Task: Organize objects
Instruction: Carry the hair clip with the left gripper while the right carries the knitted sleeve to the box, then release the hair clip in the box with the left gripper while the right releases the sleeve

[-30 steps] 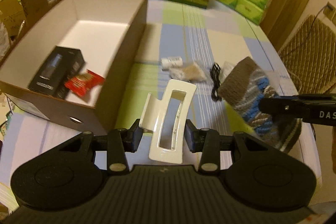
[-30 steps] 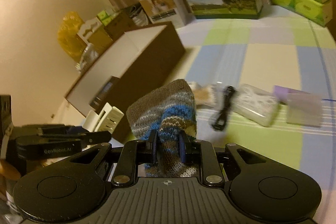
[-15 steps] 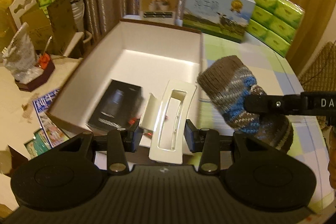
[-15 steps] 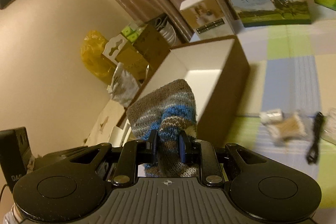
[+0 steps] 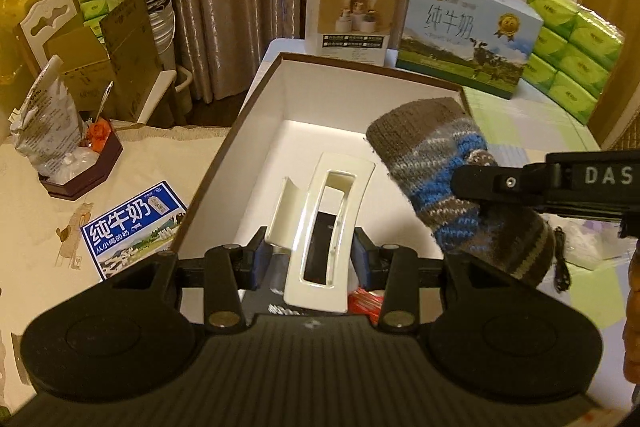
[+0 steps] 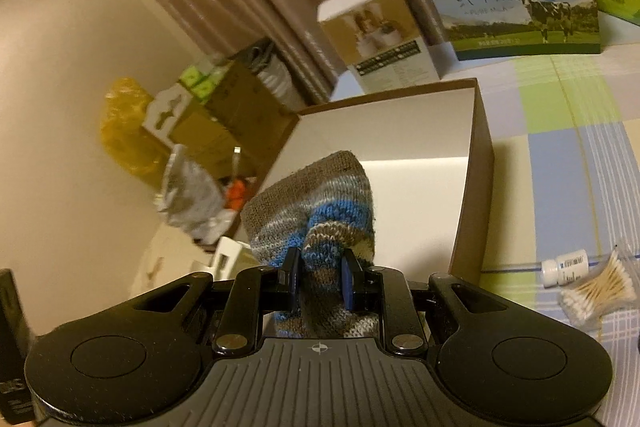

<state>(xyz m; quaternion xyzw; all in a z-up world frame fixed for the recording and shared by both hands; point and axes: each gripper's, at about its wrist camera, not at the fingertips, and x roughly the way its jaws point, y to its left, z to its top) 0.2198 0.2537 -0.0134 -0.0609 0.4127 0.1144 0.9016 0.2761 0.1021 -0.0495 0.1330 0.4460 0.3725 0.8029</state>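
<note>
Writing: light-blue milk carton [image 5: 468, 31] behind the brown open cardboard box [image 5: 256, 99] reads "纯牛奶", "PURE MILK"; my right gripper's side reads "DAS".
Left gripper [image 5: 308, 263]: I clamp a cream plastic hair claw clip [image 5: 324, 227] above the box, long axis pointing away from me.
Right gripper [image 6: 320, 279]: I pinch a brown-and-blue striped knitted sock [image 6: 316, 203] over the box's right edge.

The flat black box [image 5: 320, 247] inside the brown cardboard box with white walls [image 5: 280, 99] was mostly hidden behind the cream plastic hair claw [image 5: 324, 227], so its print couldn't be read. A red packet [image 5: 362, 301] only peeked out behind a gripper finger. The striped knit sock [image 6: 316, 211] covered part of the box floor. The small white bottle [image 6: 564, 263] had a label too tiny to read. The silver bag [image 6: 188, 199] was blurred.
</note>
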